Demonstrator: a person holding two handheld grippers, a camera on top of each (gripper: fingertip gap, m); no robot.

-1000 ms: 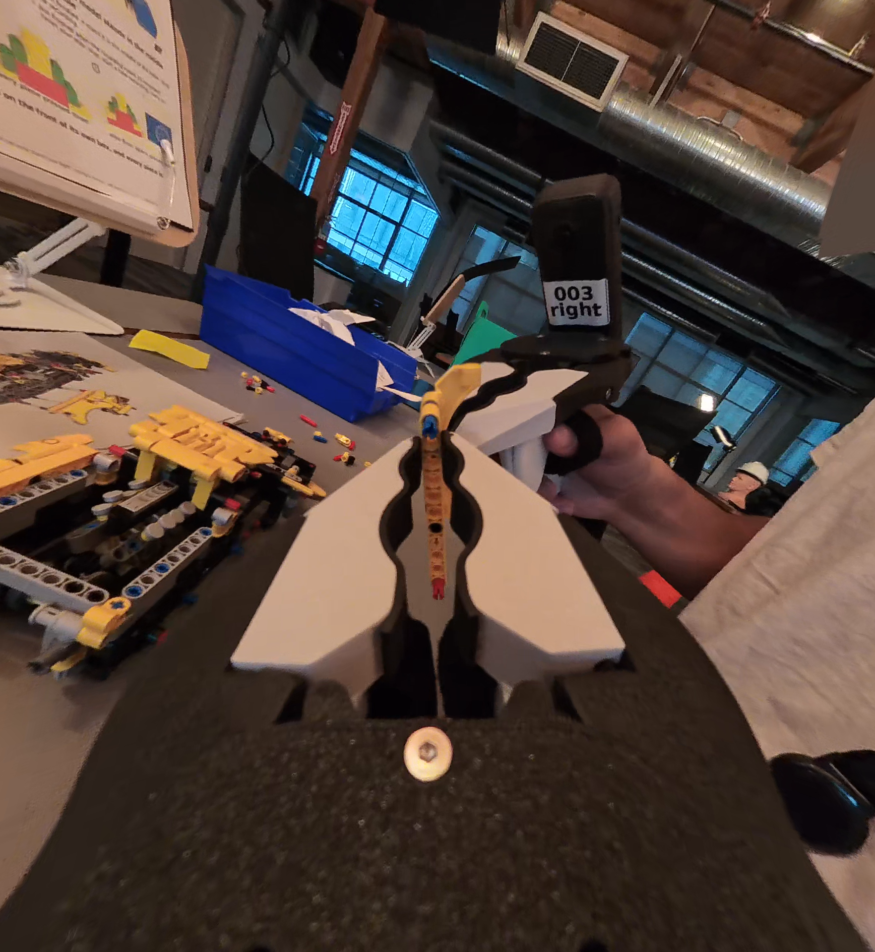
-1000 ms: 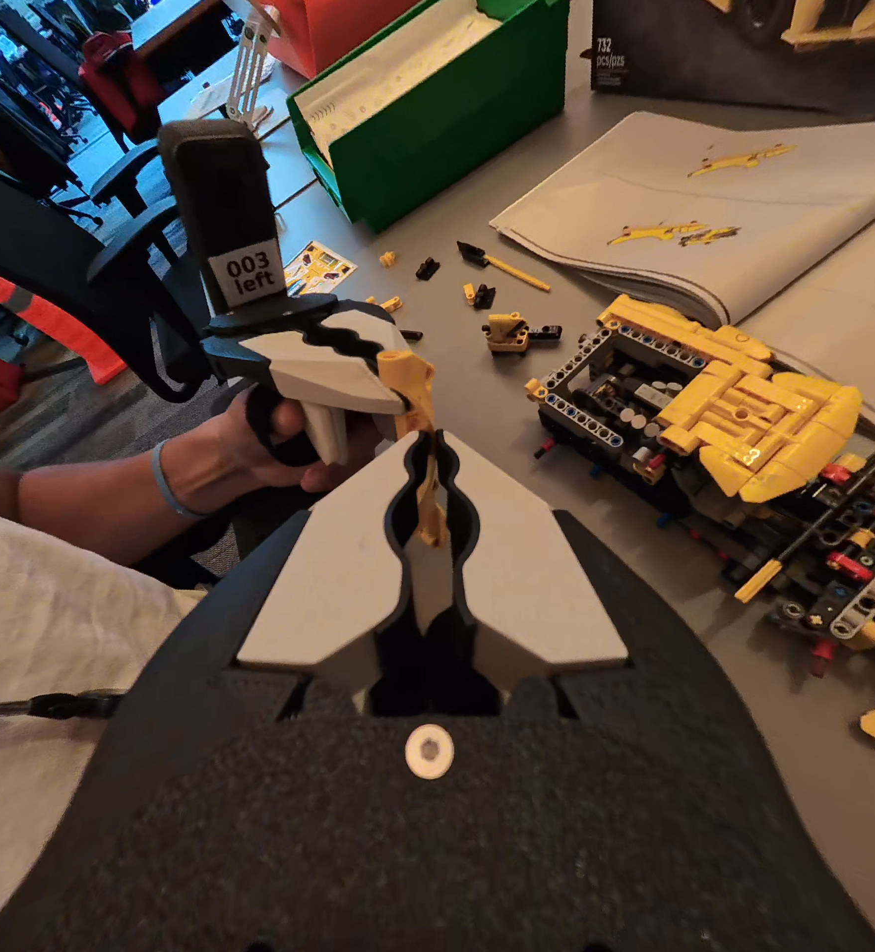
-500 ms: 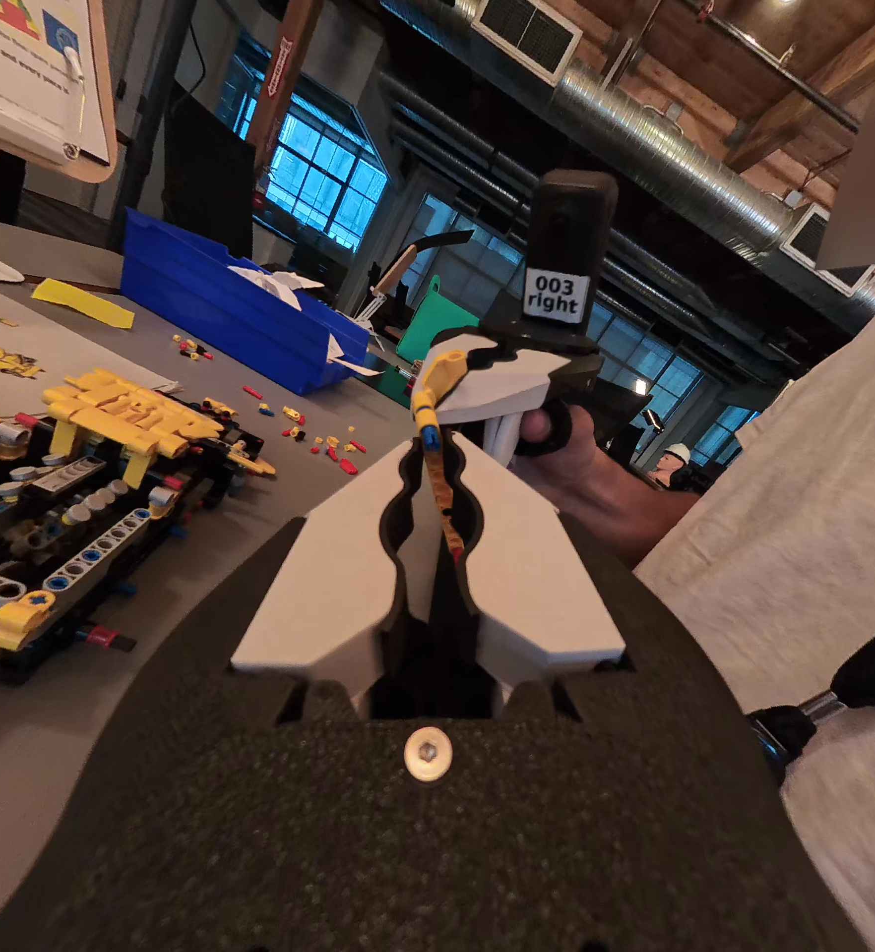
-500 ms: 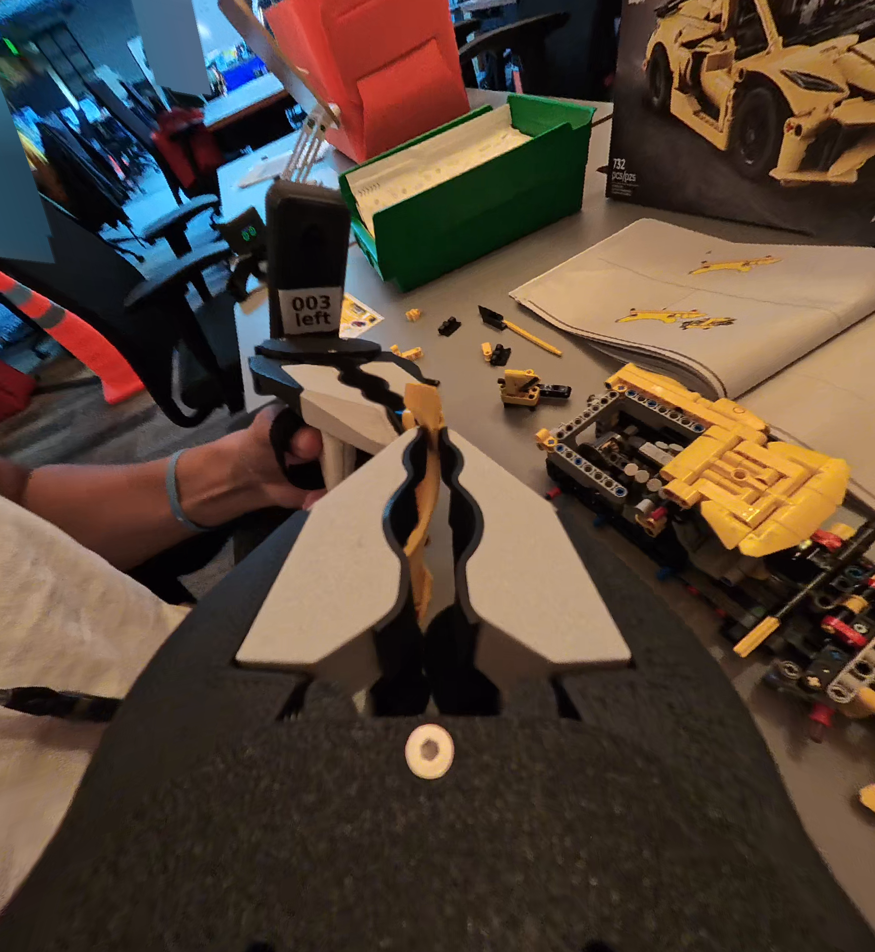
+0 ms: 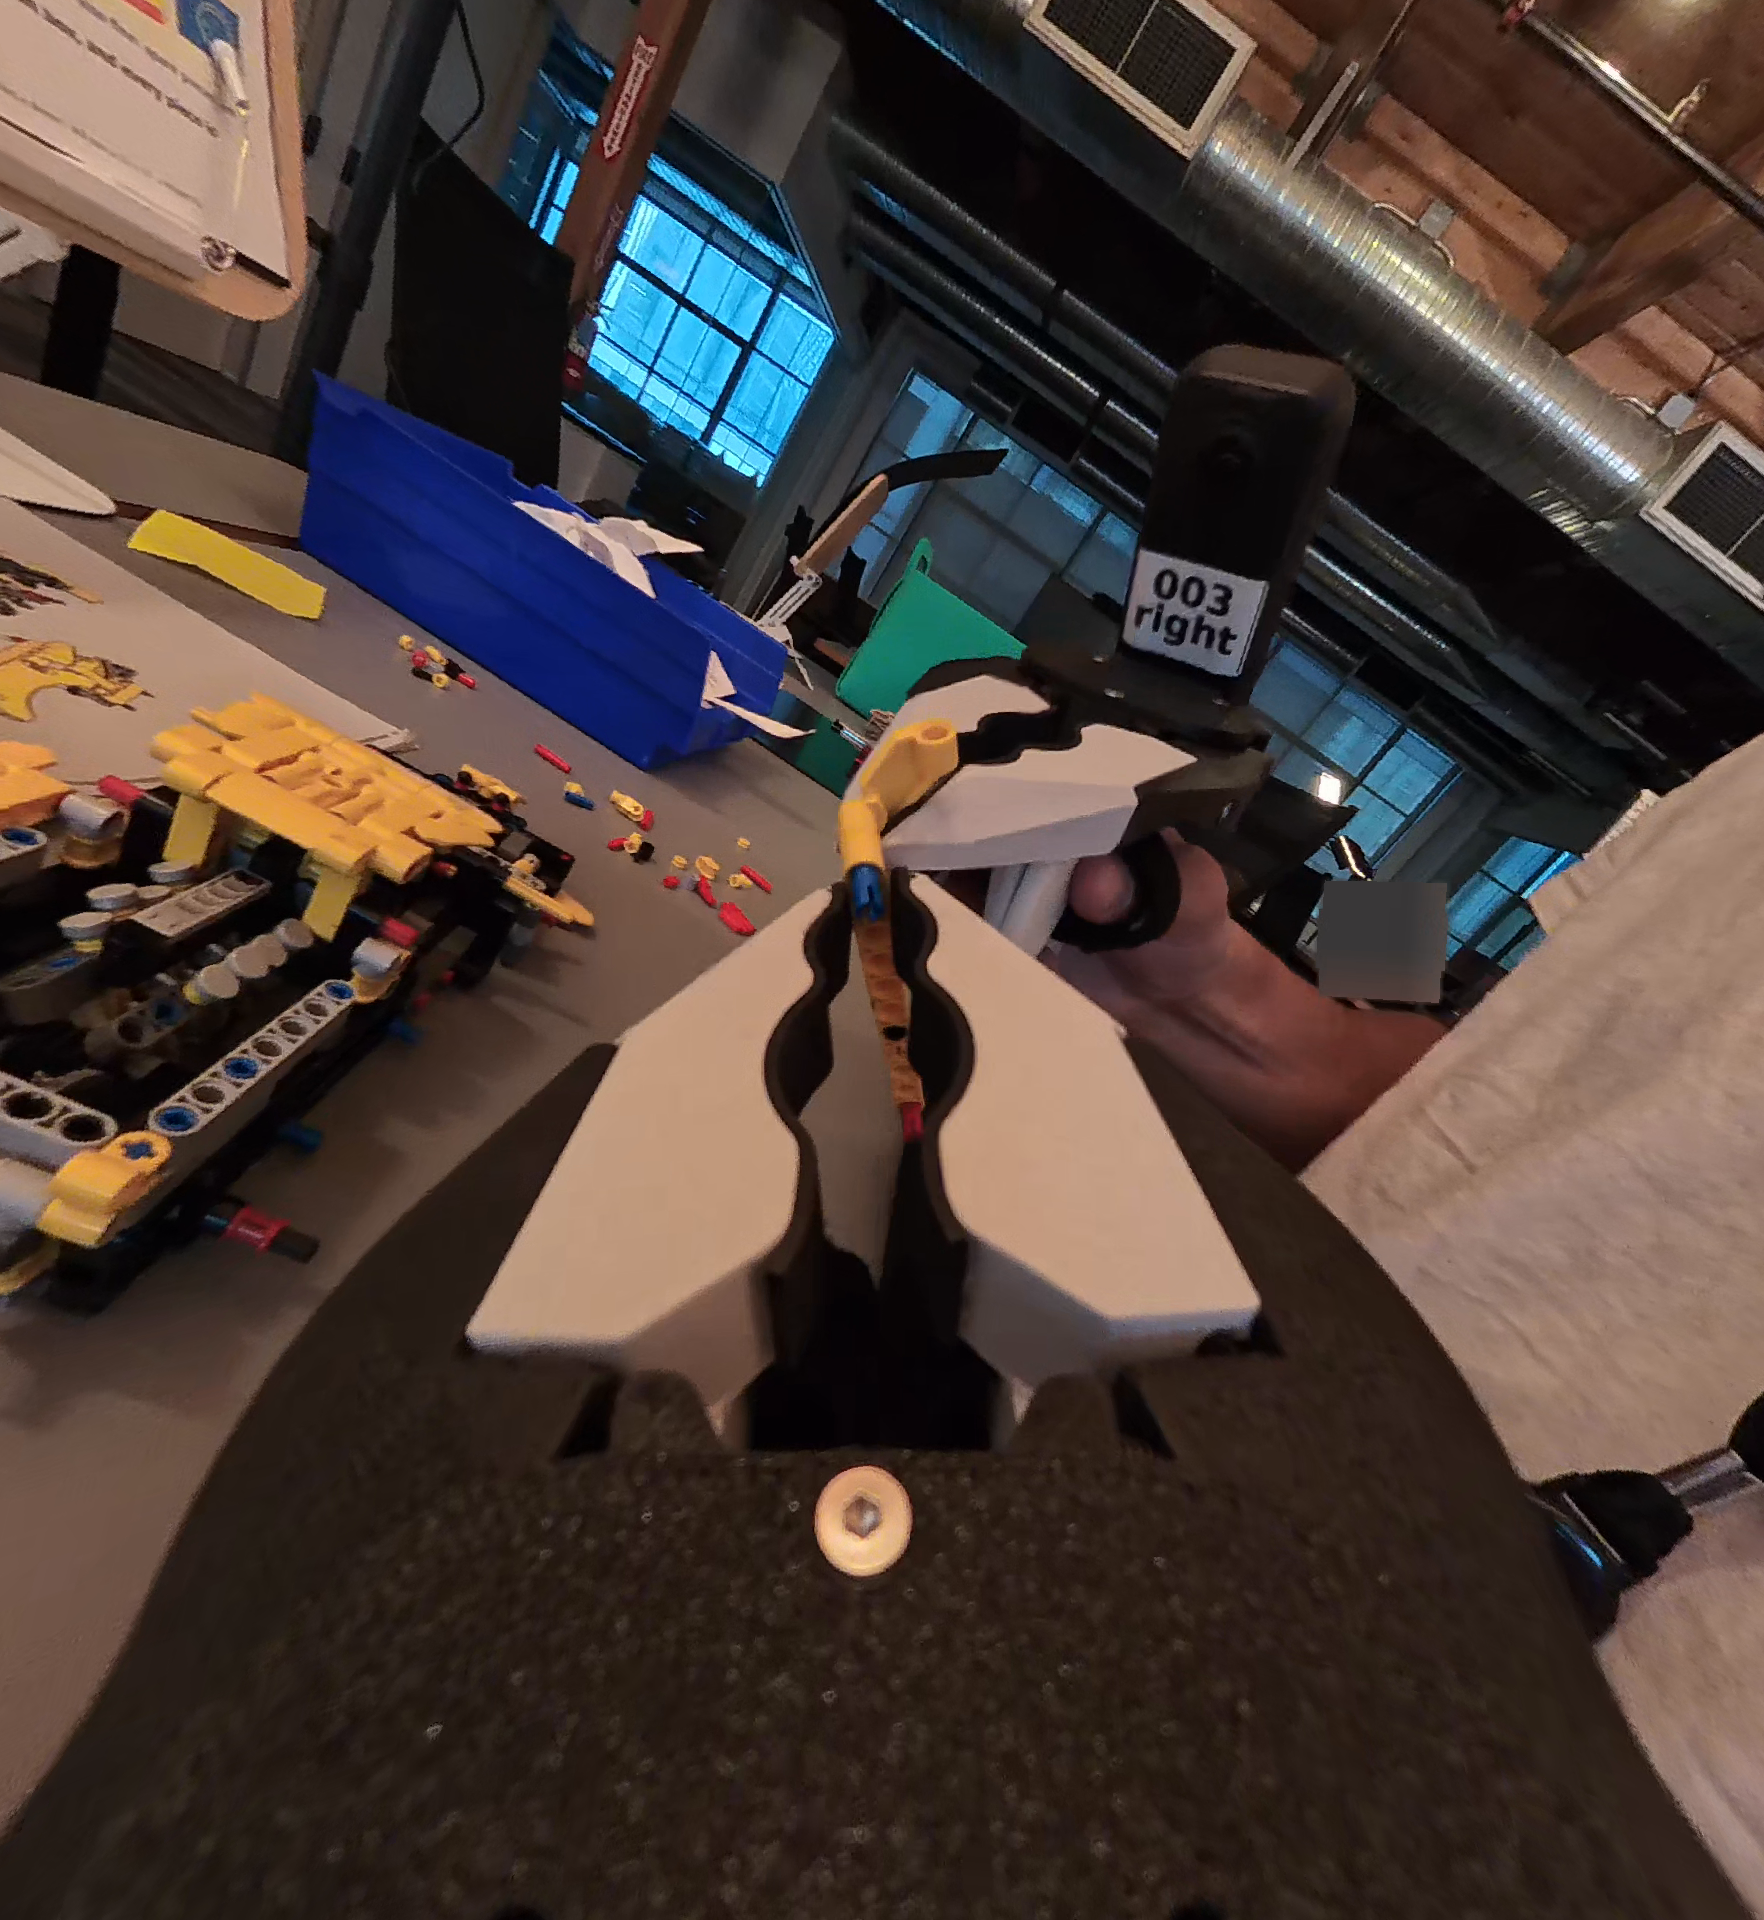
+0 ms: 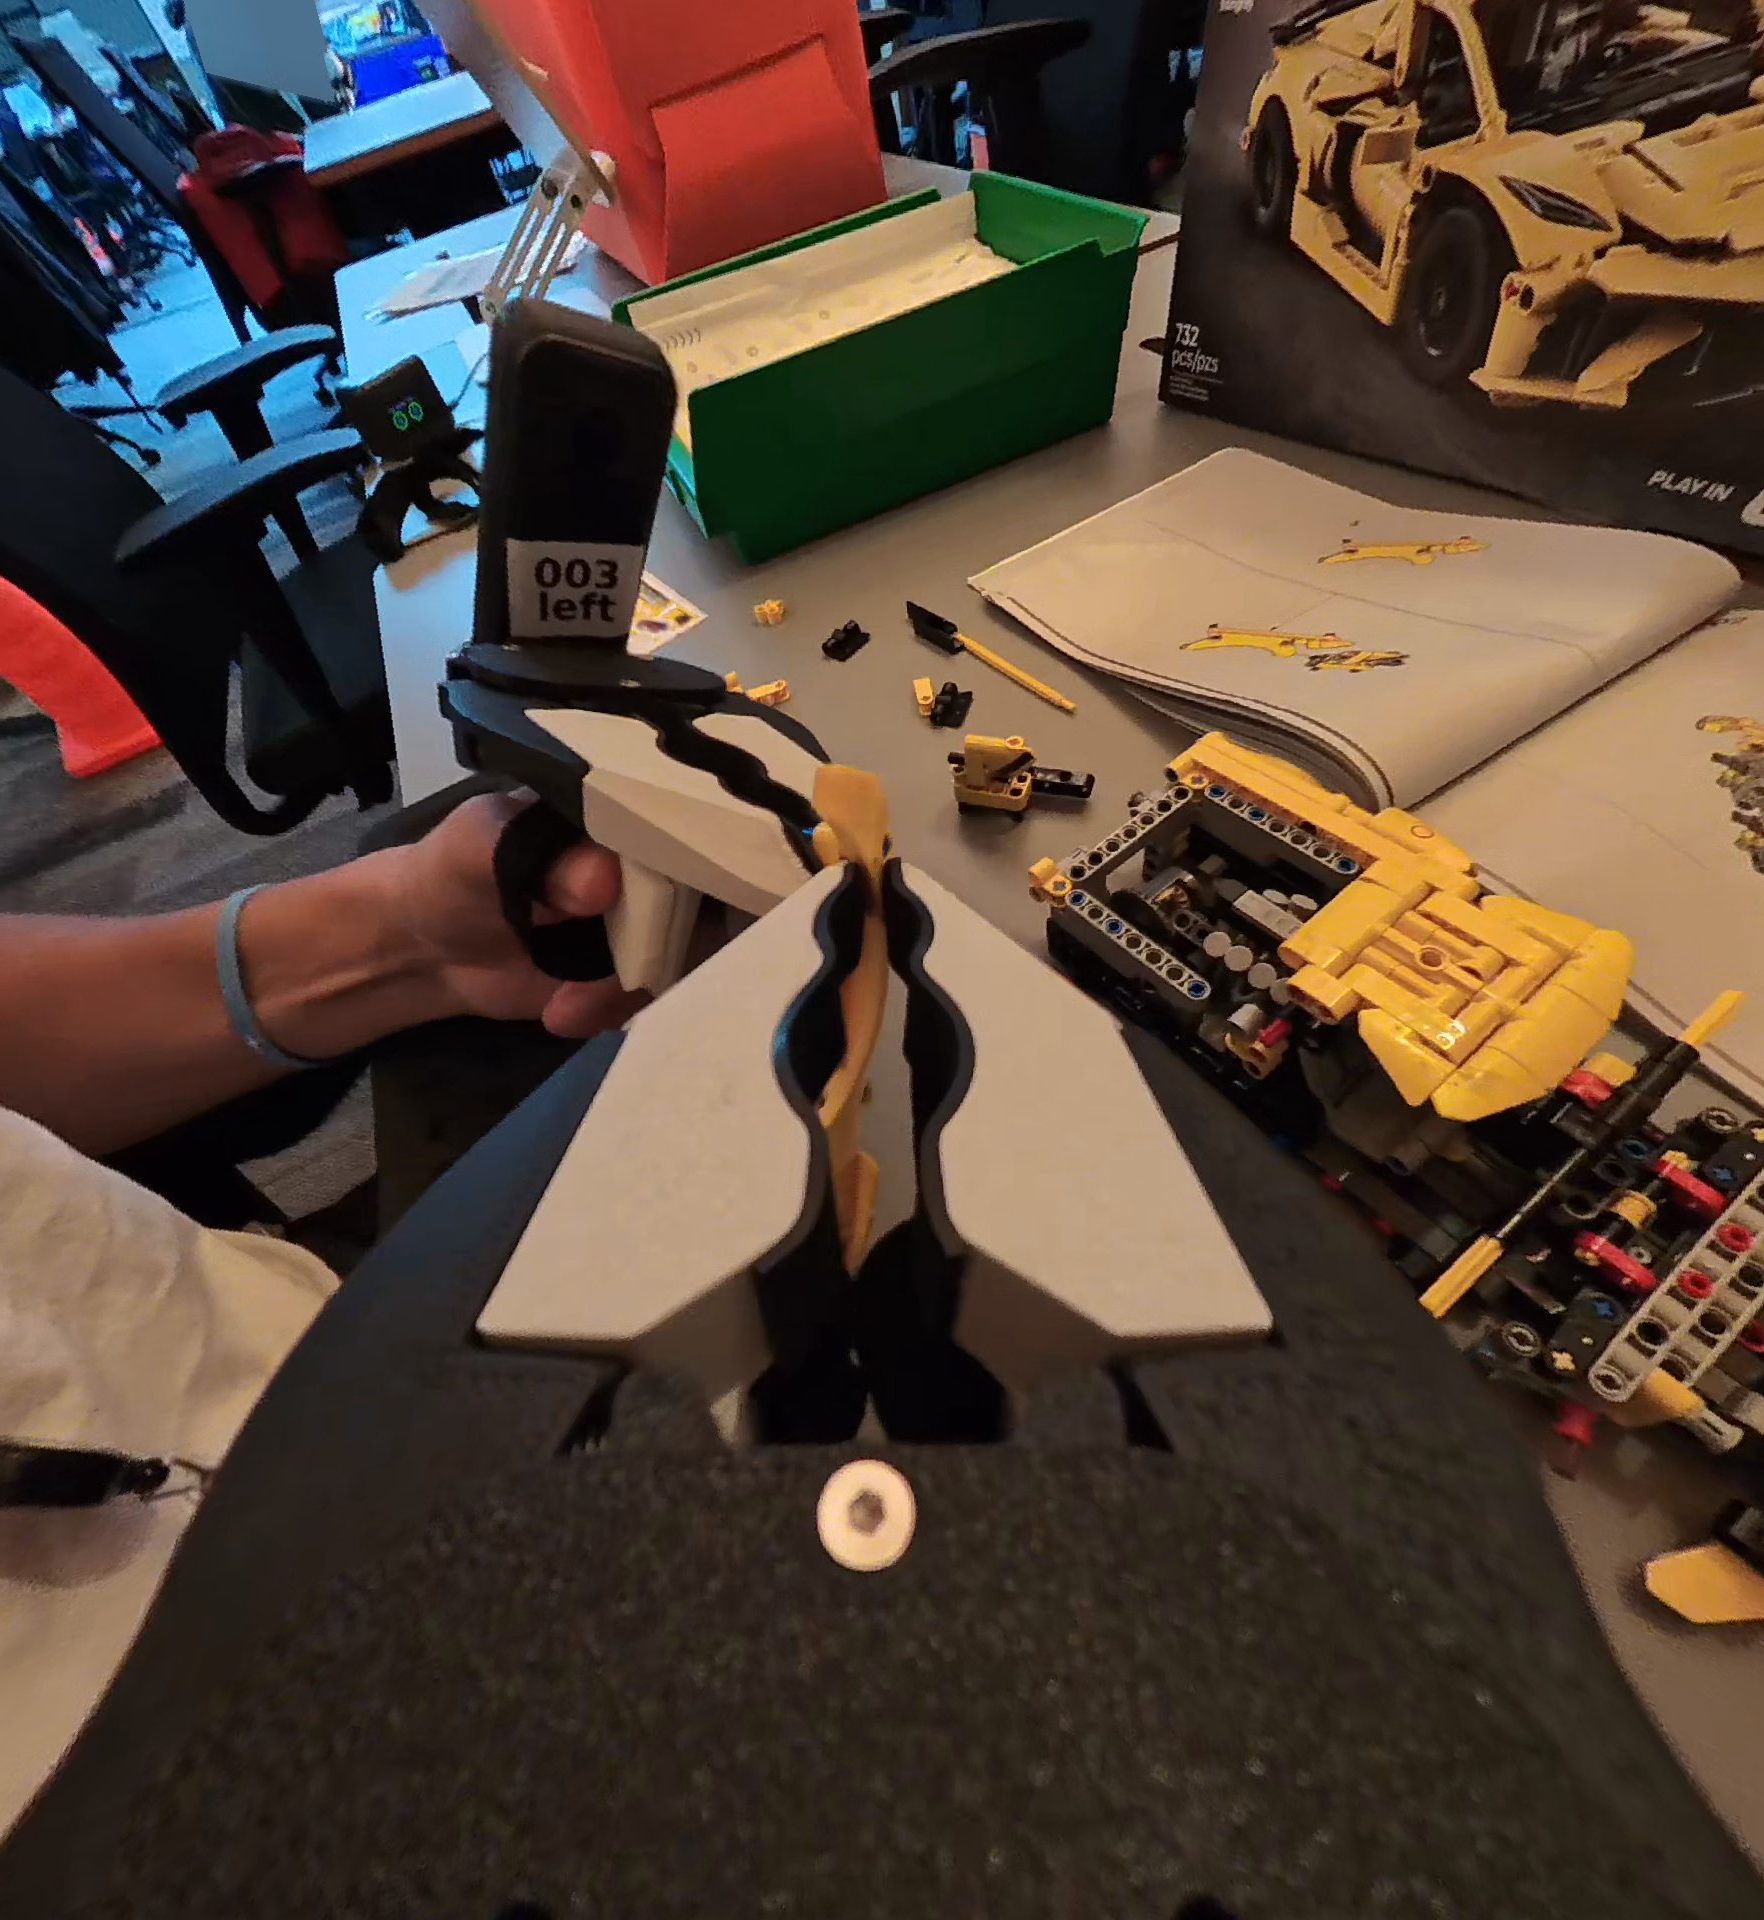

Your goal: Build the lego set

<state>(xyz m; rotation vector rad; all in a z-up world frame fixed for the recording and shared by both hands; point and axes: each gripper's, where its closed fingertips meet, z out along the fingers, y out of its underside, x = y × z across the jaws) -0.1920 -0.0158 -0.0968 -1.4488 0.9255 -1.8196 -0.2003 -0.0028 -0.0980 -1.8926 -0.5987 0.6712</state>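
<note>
In the left wrist view my left gripper [image 5: 867, 896] is shut on a thin yellow holed beam [image 5: 890, 1023] with a blue pin at its top and a red pin at its bottom. My right gripper [image 5: 917, 771] meets it tip to tip, shut on a curved yellow panel [image 5: 899, 769]. In the right wrist view my right gripper [image 6: 865, 881] grips that curved yellow panel [image 6: 857, 1023], and my left gripper [image 6: 807, 823] touches it from the left. Both are held in the air off the table. The partly built yellow and black car [image 6: 1377, 956] lies on the table; it also shows in the left wrist view [image 5: 234, 935].
A blue bin [image 5: 504, 582] stands behind loose small pieces [image 5: 691, 852]. A green bin [image 6: 909, 343], an orange bin [image 6: 732, 125], the set's box [image 6: 1532, 229] and an open instruction booklet [image 6: 1325, 623] lie beyond the car. A small yellow sub-assembly [image 6: 1003, 774] sits near it. My two grippers' fingertips are within a few centimetres of each other. From either gripper's tips it is about 20 cm to the small yellow sub-assembly [image 6: 1003, 774].
Both grippers have stayed shut on their pieces, tips together. They have tilted and lifted a little, and the beam now leans toward the left gripper's right finger.
</note>
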